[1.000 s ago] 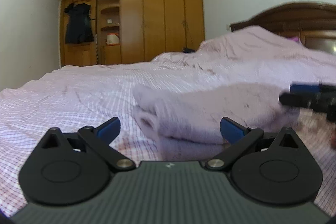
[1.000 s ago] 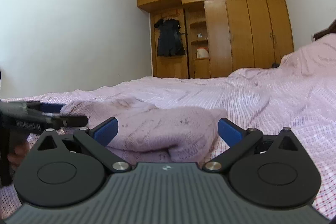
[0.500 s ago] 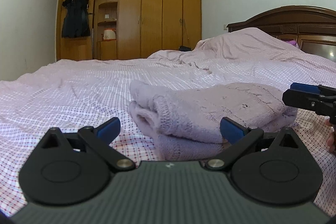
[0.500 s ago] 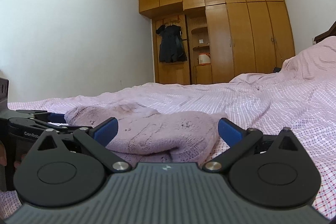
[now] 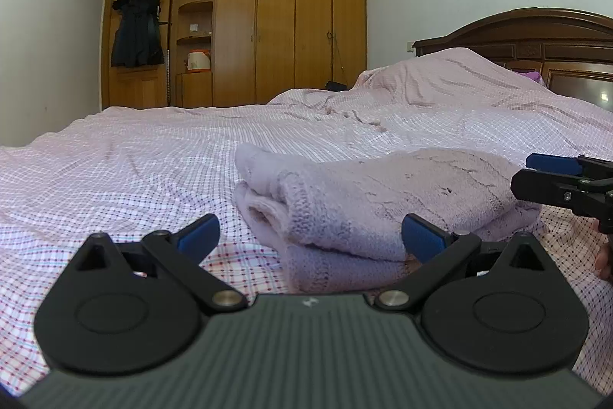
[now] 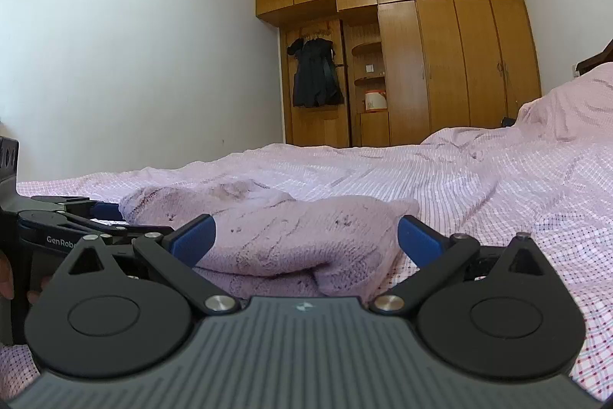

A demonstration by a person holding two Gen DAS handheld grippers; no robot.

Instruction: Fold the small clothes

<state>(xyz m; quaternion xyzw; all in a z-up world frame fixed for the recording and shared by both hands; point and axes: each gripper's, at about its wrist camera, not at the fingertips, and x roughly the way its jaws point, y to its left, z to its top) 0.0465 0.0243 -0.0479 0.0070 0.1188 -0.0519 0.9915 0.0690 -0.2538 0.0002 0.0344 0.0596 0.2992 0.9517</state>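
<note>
1. Our left gripper [image 5: 310,236] has its 2 blue-tipped fingers [image 5: 199,234] spread wide and holds nothing; the near end of the sweater [image 5: 383,202] lies in the gap just ahead of them, and we cannot tell whether a tip touches it.

2. Our right gripper [image 6: 304,240] is likewise wide open and empty, its fingers [image 6: 417,240] standing either side of the sweater's [image 6: 291,236] other end.

3. The sweater, a lilac knit, lies on the checked bedsheet [image 5: 115,171] as a compact bundle of at least 2 stacked layers, with a ribbed edge turned toward the left camera.

4. We judge this garment's folding done or nearly so: no sleeve or loose flap shows. What may be left is a tidy-up or moving it aside; no other garment awaiting folding is visible.

5. Both grippers sit low, close to the sheet, aimed almost level at the bundle from opposite ends, each visible at the edge of the other's view.

6. A wooden wardrobe [image 5: 276,25] fills the far wall.
</note>
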